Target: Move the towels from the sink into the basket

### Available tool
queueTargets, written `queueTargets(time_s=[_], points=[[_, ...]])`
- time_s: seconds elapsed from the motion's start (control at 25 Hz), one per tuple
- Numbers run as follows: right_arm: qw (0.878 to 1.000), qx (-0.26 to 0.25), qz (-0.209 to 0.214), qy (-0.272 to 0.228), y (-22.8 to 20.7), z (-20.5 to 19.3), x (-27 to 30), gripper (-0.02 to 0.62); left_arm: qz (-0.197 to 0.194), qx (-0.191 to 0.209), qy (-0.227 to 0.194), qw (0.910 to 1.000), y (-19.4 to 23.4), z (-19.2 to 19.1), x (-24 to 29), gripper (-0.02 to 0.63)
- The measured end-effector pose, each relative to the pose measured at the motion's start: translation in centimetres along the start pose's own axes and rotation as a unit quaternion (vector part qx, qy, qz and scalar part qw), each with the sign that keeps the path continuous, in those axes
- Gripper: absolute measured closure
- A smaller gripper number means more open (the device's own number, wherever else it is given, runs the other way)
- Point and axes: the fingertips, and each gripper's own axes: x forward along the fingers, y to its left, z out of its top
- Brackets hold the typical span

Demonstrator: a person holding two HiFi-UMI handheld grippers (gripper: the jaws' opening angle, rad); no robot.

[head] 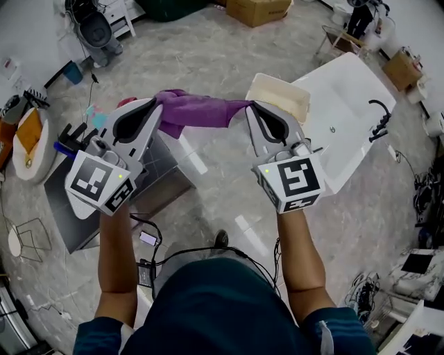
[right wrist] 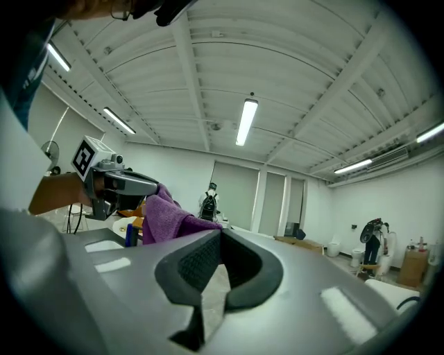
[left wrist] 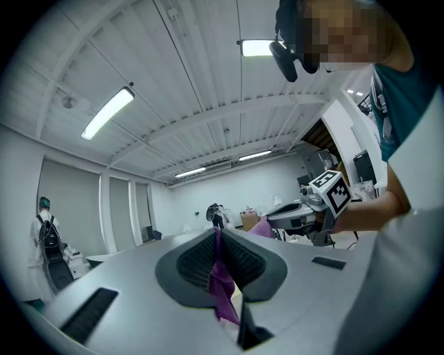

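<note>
A purple towel (head: 198,111) hangs stretched in the air between my two grippers. My left gripper (head: 158,103) is shut on its left end, and the cloth shows pinched between the jaws in the left gripper view (left wrist: 220,277). My right gripper (head: 250,106) is shut on the right end; in the right gripper view the towel (right wrist: 165,216) runs from the jaw tips towards the left gripper (right wrist: 118,184). A cream basket (head: 267,82) stands just beyond the right gripper. The white sink (head: 350,80) with a black tap (head: 380,118) lies to the right.
A dark grey cabinet (head: 163,177) stands under the left gripper. Cables (head: 201,251) trail on the marble floor by my feet. Cardboard boxes (head: 258,10) sit at the far side. A person (left wrist: 46,232) stands far off in the room.
</note>
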Motion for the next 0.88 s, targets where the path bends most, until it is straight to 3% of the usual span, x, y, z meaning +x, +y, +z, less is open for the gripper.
queueTargets(time_s=[0.32,0.56,0.88], points=[[0.997,-0.003,-0.078,0.015,-8.6,-1.2,-2.9,0.583,-0.075,0.011,-0.018,0.9970,-2.7,1.4,9.4,0.581],[0.989,-0.012,-0.140,0.041,-14.9,-2.1,-4.4,0.583,-0.137,0.006,-0.040,0.9897,-4.3,2.3,16.8,0.581],[0.979,-0.012,-0.193,0.059,-21.0,-3.6,-3.0,0.583,-0.179,0.024,-0.045,0.9825,-3.6,2.1,23.7,0.581]])
